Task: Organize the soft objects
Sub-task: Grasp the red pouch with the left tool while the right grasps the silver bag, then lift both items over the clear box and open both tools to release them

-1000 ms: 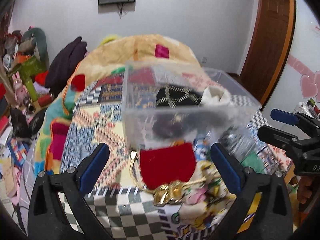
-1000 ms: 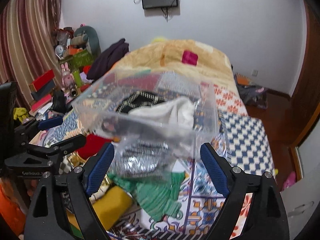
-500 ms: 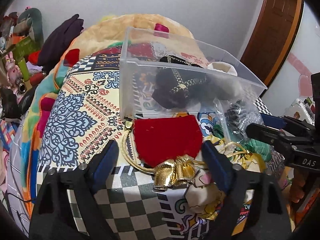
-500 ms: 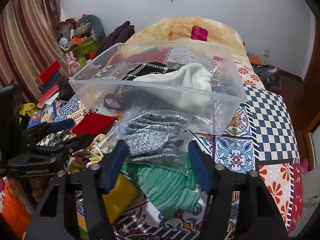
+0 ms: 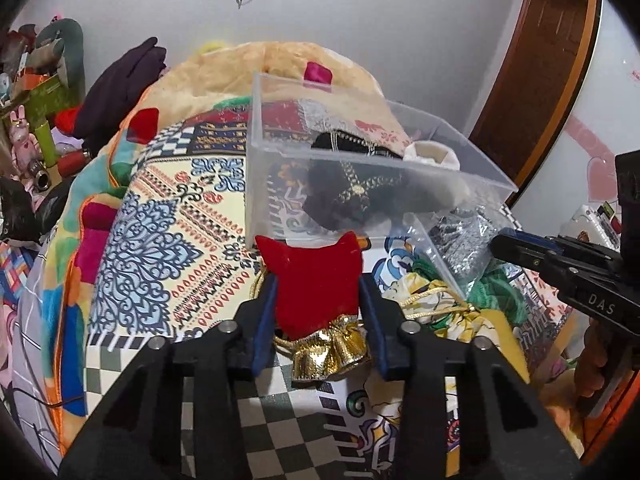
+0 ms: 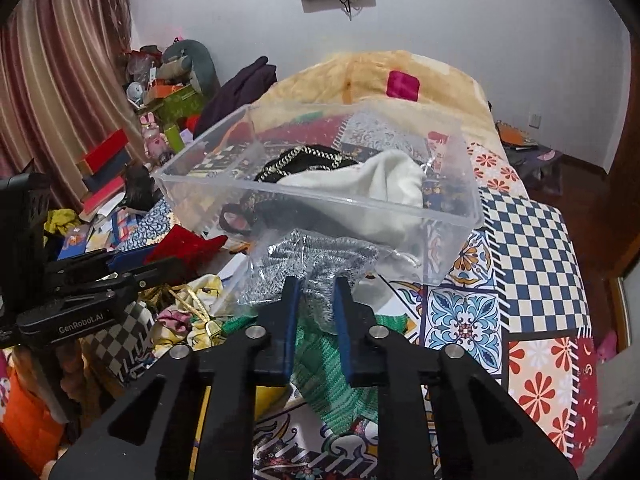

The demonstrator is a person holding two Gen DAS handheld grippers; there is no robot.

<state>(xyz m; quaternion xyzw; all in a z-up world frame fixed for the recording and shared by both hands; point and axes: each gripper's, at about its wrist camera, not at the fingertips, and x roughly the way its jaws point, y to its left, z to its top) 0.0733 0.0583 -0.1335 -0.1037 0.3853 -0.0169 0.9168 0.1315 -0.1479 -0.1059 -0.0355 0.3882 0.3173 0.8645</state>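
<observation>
Two tools grip goods just short of the clear bin [image 5: 360, 200] on the bed: left tool [image 5: 318, 300] closing on the red pouch [image 5: 316, 280], right tool [image 6: 316, 300] pinching the silver bag [image 6: 312, 256].

Left gripper [image 5: 318, 300] angled downward, jaws closing, cloth between them. Right gripper [image 6: 316, 300] angled downward, clamped tight on cloth.

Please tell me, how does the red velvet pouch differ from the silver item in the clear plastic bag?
The red velvet pouch is bare cloth with a gold trim; the silver item is sealed in a clear plastic bag. The pouch is matte red, the silver item glittery grey. The pouch sits between the closing left gripper jaws; the right gripper is shut on the bag. Both lie on the patterned bedspread just before the clear bin.
</observation>
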